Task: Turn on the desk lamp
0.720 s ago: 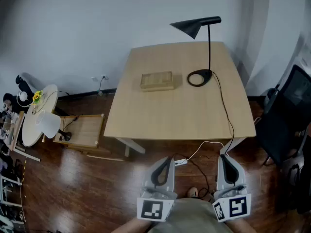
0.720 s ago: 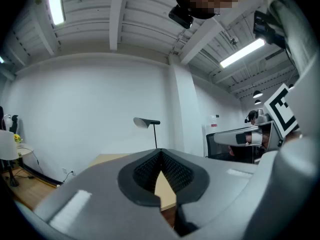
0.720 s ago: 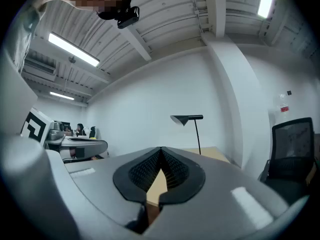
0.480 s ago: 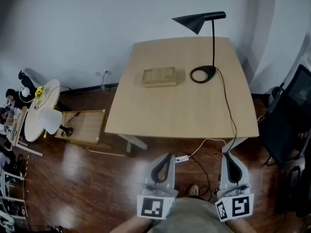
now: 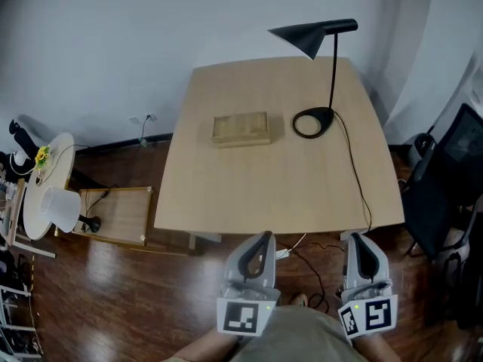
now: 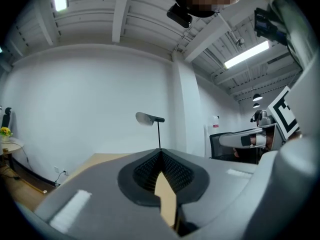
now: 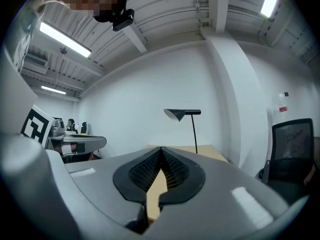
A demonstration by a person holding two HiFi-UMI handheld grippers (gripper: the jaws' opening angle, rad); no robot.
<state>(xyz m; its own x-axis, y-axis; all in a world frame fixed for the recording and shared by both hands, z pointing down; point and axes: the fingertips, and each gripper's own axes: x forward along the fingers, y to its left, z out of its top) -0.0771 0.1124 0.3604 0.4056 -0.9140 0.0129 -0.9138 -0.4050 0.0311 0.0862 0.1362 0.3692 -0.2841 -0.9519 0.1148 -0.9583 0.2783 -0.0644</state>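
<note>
A black desk lamp (image 5: 330, 51) stands at the far right of the light wooden table (image 5: 226, 179), its ring base (image 5: 312, 122) on the tabletop and its cone shade (image 5: 302, 38) pointing left. Its black cord (image 5: 355, 179) runs over the near table edge to the floor. The lamp (image 6: 150, 119) shows small in the left gripper view, and the lamp (image 7: 186, 115) is also ahead in the right gripper view. My left gripper (image 5: 259, 241) and right gripper (image 5: 361, 243) hover side by side just short of the table's near edge, both shut and empty.
A flat wooden box (image 5: 241, 127) lies mid-table left of the lamp base. A black office chair (image 5: 445, 179) stands at the right. On the floor at left are a low wooden tray table (image 5: 113, 216) and a round white side table (image 5: 34, 194) with a white lamp.
The view has moved forward, so the table edge now lies close to both grippers. Both grippers remain shut and side by side.
</note>
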